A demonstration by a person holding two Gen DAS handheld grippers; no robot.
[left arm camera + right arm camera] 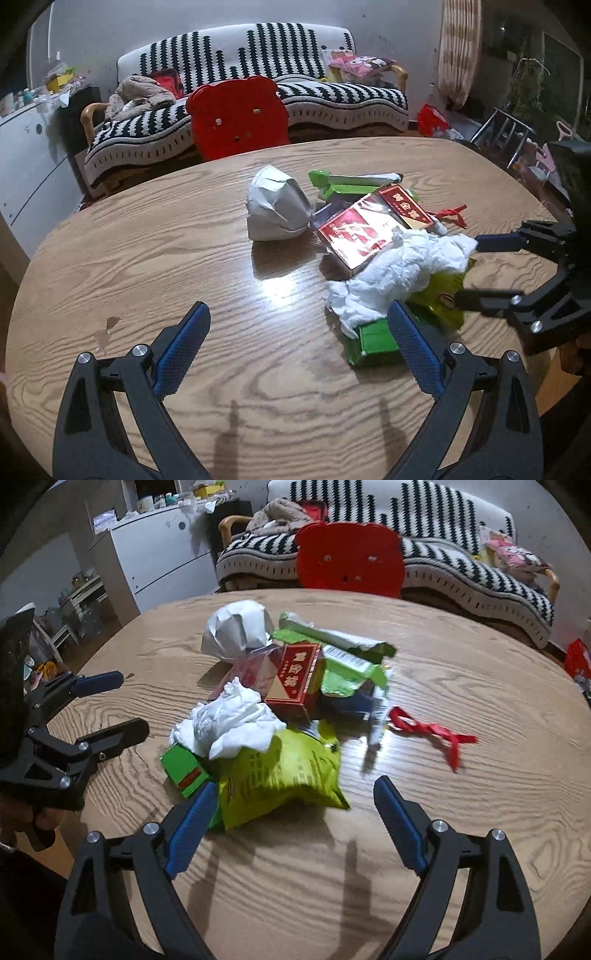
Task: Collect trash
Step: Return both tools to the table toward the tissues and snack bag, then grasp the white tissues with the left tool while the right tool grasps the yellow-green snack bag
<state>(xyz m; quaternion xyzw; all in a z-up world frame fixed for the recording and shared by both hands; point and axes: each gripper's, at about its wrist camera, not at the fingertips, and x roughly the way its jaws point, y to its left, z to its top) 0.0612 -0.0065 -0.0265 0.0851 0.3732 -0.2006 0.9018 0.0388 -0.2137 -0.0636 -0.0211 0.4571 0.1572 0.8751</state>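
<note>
Both jaws stand wide apart and empty, the left gripper [299,321] and right gripper [295,794] flanking the trash pile [273,701] mid-table [461,849]; its light, crushable yellow-green snack bag [280,771] looks best pinched at a crimped edge.

The surface [147,258] is wood-grain, smooth, with a glossy sheen. On it lie crumpled matt white tissue [399,273], a creased paper bundle [275,210], a shiny film-wrapped red carton [354,236] and a glossy yellow-green plastic snack bag [280,775]. The left claw [299,332] has ribbed blue pads [184,347] on matt black plastic.
</note>
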